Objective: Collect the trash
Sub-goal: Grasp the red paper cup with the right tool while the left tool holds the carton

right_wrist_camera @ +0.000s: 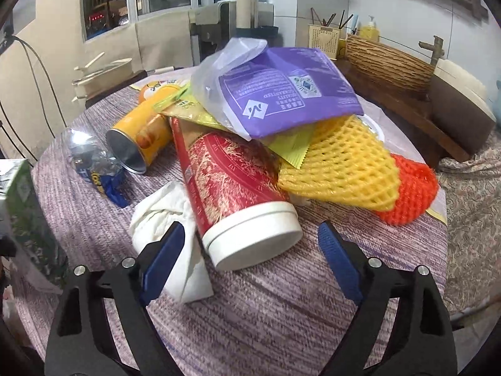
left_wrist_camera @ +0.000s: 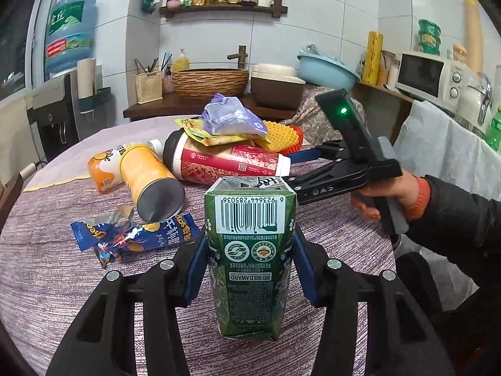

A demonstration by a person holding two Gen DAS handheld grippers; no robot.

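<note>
A green drink carton (left_wrist_camera: 250,250) stands upright between the blue pads of my left gripper (left_wrist_camera: 249,260), which is shut on its sides just above the purple tablecloth (left_wrist_camera: 56,282). The same carton (right_wrist_camera: 22,206) shows at the left edge of the right wrist view. My right gripper (right_wrist_camera: 250,250) is open over the table, and the white end of a red paper cup (right_wrist_camera: 231,181) lying on its side sits between the pads without touching them. A crumpled white tissue (right_wrist_camera: 162,213) lies by the left pad. In the left wrist view a hand holds the right gripper (left_wrist_camera: 291,169) beside the cup (left_wrist_camera: 228,163).
A trash pile lies on the cup: a purple bag (right_wrist_camera: 281,94), a yellow foam net (right_wrist_camera: 341,169) and an orange foam net (right_wrist_camera: 413,194). A yellow can (left_wrist_camera: 150,181) and a blue snack wrapper (left_wrist_camera: 134,238) lie to the left. A wooden counter with a basin (left_wrist_camera: 209,83) stands behind the table.
</note>
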